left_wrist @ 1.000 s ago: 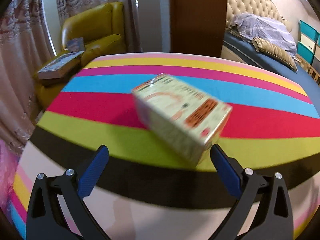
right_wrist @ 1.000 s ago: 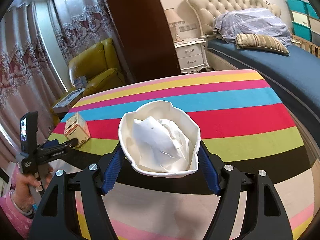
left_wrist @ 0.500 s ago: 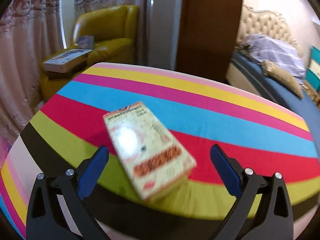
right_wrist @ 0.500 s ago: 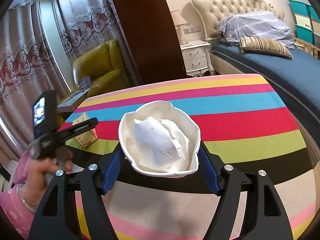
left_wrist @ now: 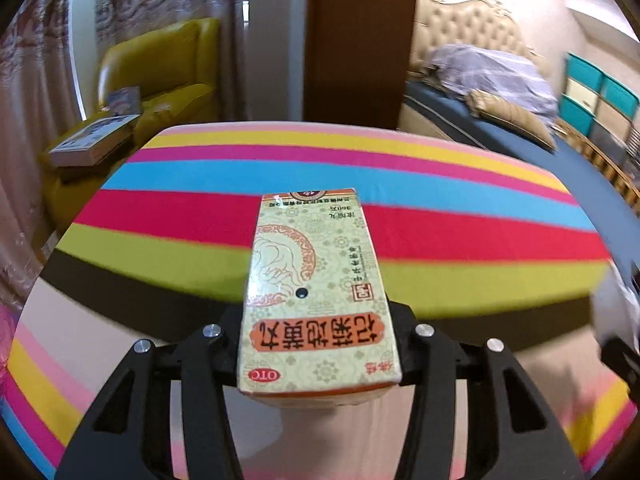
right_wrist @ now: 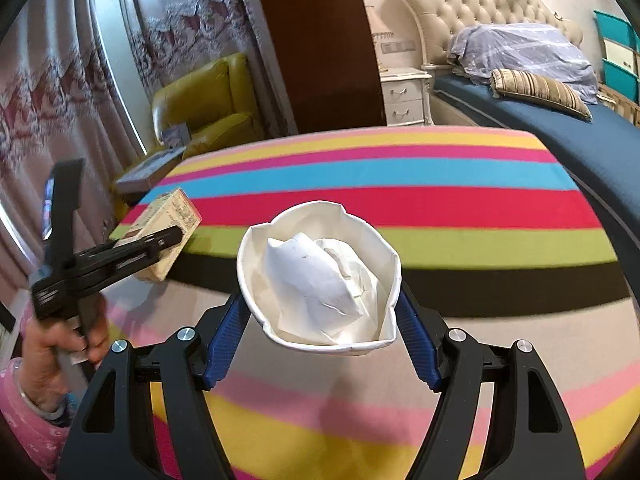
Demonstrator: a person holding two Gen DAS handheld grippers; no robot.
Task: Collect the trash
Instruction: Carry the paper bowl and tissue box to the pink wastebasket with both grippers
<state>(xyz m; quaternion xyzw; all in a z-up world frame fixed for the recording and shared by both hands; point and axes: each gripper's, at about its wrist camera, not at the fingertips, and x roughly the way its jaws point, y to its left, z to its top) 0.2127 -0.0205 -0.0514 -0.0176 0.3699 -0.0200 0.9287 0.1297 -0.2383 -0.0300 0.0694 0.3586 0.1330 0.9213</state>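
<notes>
My left gripper (left_wrist: 320,344) had just closed on the medicine box (left_wrist: 316,292), its long axis pointing straight ahead along the fingers; my right gripper (right_wrist: 320,312) clamped the crumpled paper cup (right_wrist: 320,276).

Rainbow-striped tablecloth (right_wrist: 400,176) covers tabletop. Beyond far edge: mustard-yellow leather armchair (left_wrist: 160,80), cream tufted headboard (right_wrist: 460,12), blue bed (right_wrist: 560,120), white nightstand (right_wrist: 404,96).

**Box and cup over the table's near part**

The box (left_wrist: 318,292) sits between the left gripper's (left_wrist: 318,344) jaws, above the table (left_wrist: 460,184). Right of it, crumpled paper (right_wrist: 316,280) lies inside the cup (right_wrist: 320,276). An armchair (right_wrist: 208,108) stands behind left, a bed (right_wrist: 560,120) behind right.
</notes>
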